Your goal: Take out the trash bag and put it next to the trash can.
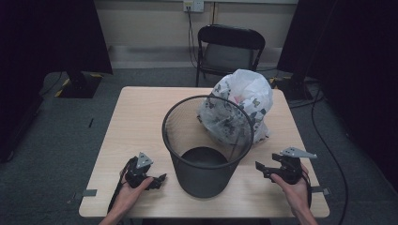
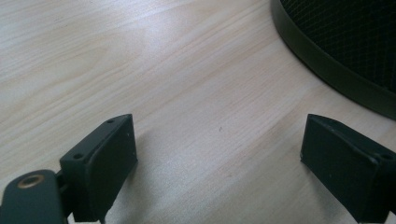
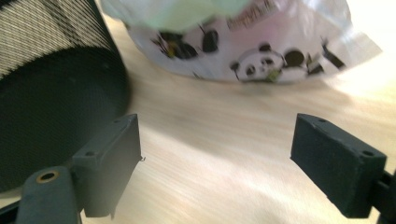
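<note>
A black wire-mesh waste bin [image 1: 207, 143] stands upright in the middle of the wooden table [image 1: 136, 117]. Behind it to the right sits a full white plastic bag with panda prints [image 1: 244, 101], touching the bin. My left gripper [image 1: 158, 180] rests low on the table left of the bin, open and holding nothing; in its own view the left gripper [image 2: 219, 158] has the bin's base [image 2: 336, 65] at upper right. My right gripper [image 1: 261, 169] hovers right of the bin, open and holding nothing; from the right gripper [image 3: 215, 154] the bin [image 3: 51, 93] lies left and the bag [image 3: 243, 42] ahead.
A black folding chair [image 1: 228, 49] stands behind the table's far edge. Dark stands and cables [image 1: 324, 136] lie on the grey carpet at both sides. Bare tabletop stretches left of the bin.
</note>
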The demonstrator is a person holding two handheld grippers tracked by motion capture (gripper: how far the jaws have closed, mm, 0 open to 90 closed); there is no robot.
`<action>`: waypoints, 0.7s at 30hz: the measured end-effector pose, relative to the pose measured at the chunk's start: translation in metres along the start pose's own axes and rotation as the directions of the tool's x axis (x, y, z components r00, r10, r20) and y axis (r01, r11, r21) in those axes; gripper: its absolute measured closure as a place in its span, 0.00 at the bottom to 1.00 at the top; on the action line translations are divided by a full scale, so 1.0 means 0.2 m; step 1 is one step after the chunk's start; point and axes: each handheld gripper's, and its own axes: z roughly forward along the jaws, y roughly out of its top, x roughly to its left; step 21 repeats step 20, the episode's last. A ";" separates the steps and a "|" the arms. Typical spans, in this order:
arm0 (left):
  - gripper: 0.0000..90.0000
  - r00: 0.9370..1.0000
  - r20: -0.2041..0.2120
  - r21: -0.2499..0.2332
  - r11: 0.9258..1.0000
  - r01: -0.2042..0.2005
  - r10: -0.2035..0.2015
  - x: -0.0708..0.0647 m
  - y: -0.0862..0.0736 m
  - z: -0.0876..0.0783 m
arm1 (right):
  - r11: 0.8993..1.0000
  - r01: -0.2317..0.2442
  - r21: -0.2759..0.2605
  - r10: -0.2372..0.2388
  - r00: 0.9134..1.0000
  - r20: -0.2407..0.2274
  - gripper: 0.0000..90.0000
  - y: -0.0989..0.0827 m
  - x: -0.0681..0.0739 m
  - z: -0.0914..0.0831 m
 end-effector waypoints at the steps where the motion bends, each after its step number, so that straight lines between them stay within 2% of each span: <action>1: 0.11 1.000 0.000 0.000 1.000 0.000 0.000 0.00 0.00 0.00 | 1.000 0.005 0.013 -0.005 1.000 0.019 0.17 -0.02 0.01 0.01; 3: 0.11 1.000 0.000 0.000 1.000 0.000 0.000 0.00 0.00 0.00 | 1.000 0.013 0.028 -0.014 1.000 0.028 0.17 -0.05 0.01 0.03; 7: 0.11 1.000 0.000 0.000 1.000 0.000 0.000 0.00 0.00 0.00 | 0.998 0.000 0.065 -0.004 0.999 0.054 0.17 -0.12 0.01 0.07; 11: 0.11 1.000 0.000 0.000 1.000 0.000 0.000 0.00 0.00 0.00 | 0.997 0.002 0.080 -0.008 0.997 0.078 0.17 -0.15 0.01 0.09; 14: 0.11 1.000 0.000 0.000 1.000 0.000 0.000 0.00 0.00 0.00 | 0.993 0.011 0.119 -0.023 0.995 0.102 0.17 -0.17 0.01 0.12; 18: 0.11 1.000 0.000 0.000 1.000 0.000 0.000 0.00 0.00 0.00 | 0.994 0.024 0.110 -0.040 0.988 0.148 0.17 -0.18 0.03 0.14; 21: 0.11 1.000 0.000 0.000 1.000 0.000 0.000 0.00 0.00 0.00 | 0.992 0.031 0.120 -0.051 0.985 0.163 0.16 -0.18 0.04 0.14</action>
